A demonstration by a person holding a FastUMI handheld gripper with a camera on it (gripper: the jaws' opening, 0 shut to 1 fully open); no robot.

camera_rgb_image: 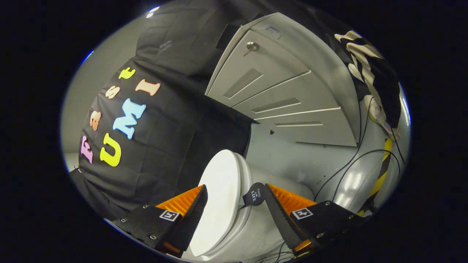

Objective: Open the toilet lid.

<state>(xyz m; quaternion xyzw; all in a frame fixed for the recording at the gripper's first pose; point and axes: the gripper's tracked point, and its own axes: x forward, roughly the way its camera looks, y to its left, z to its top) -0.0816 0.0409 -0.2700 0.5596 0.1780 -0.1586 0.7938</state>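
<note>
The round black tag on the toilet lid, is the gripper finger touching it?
Cannot tell. In the gripper view the round black tag sits right against one finger of the open gripper, overlapping its edge beside the toilet lid; no gap or press shows plainly.

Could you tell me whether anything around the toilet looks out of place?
Loose black cables trail across the floor beside the toilet. The lid looks intact, sitting between the open hand-held gripper fingers.
</note>
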